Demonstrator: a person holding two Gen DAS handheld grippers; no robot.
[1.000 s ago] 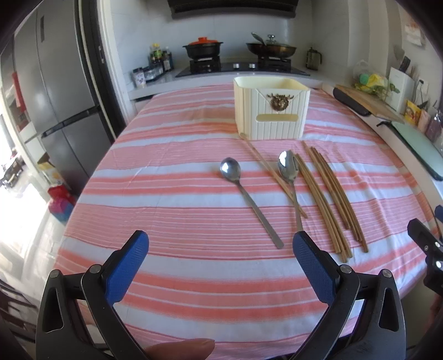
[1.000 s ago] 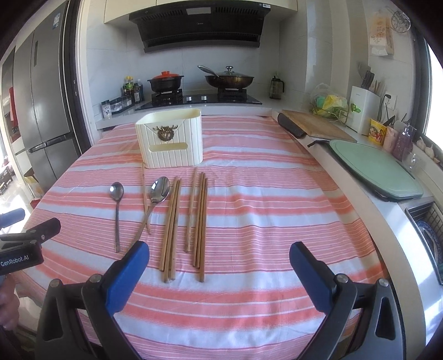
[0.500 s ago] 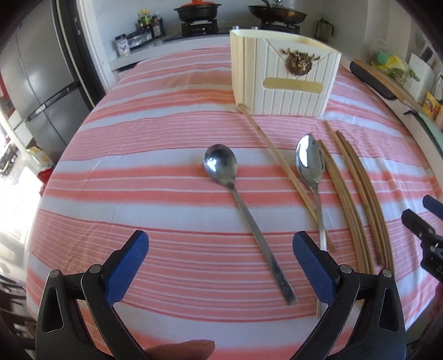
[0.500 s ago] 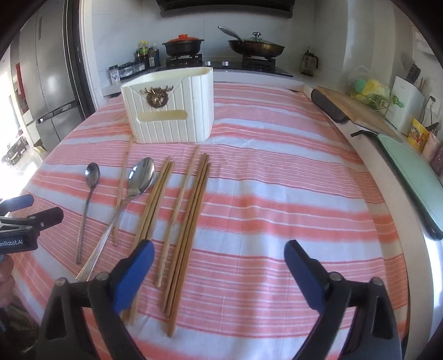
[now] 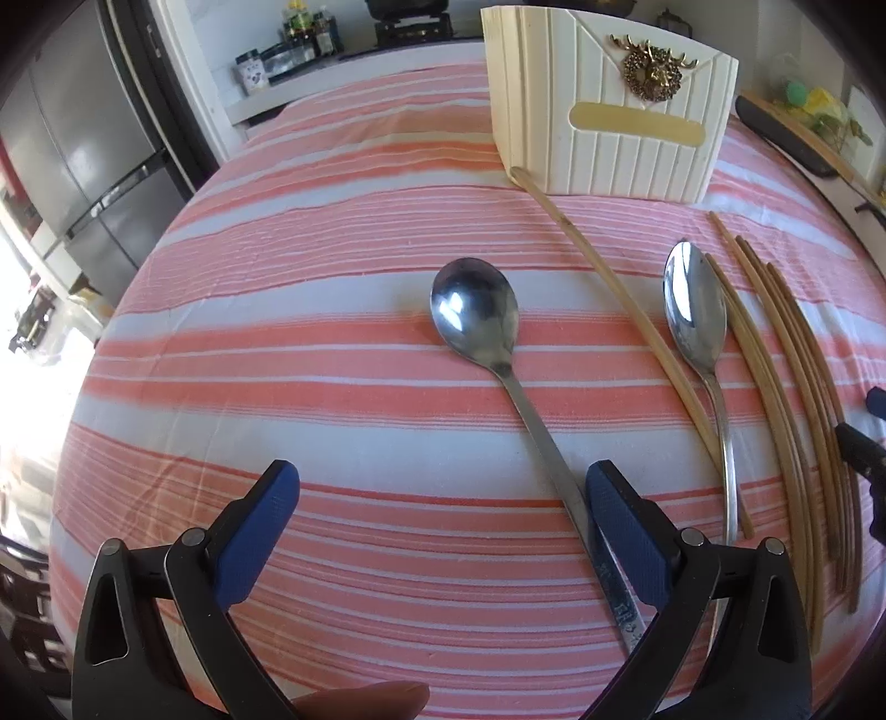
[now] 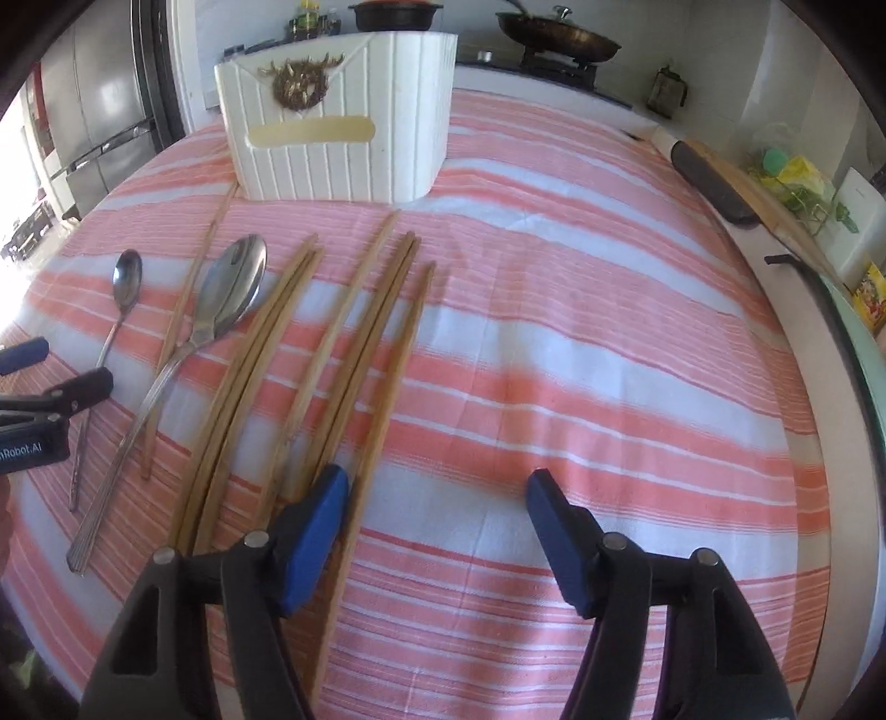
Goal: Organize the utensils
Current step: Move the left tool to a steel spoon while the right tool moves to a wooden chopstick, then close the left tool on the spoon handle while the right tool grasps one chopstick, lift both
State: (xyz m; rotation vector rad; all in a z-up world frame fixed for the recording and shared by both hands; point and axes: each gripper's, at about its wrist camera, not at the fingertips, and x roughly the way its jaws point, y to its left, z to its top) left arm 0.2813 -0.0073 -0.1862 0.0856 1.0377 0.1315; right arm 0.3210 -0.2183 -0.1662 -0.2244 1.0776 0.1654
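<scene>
Left gripper (image 5: 443,531): jaws spread wide and holding nothing, low over the cloth; its right pad sits over the handle of the small spoon (image 5: 476,315), which lies flat with the bowl pointing away.

Right gripper (image 6: 437,531): also parted and empty, its left pad beside the near ends of the wooden chopsticks (image 6: 354,354), the rest of the gap over bare cloth.

Utensils: none put away yet, by the look of it. The larger spoon (image 6: 227,299) lies between a stray single chopstick (image 5: 603,277) and the main bundle; that stray stick's far end rests against the foot of the holder.

Risk: a thin, flat spoon handle on soft cloth may slip out of the pads or drag the fabric into a fold; closing on the fanned chopsticks could catch only some and scatter the others.

Holder (image 5: 603,105): cream ribbed box with a brass ornament, upright beyond the utensils.

Surface: tablecloth (image 6: 581,332) in pink and white stripes, slightly creased.

Room: kitchen; refrigerator (image 5: 72,144) at left, stove with a pan (image 6: 559,39) behind, cutting board (image 6: 736,183) at right.
</scene>
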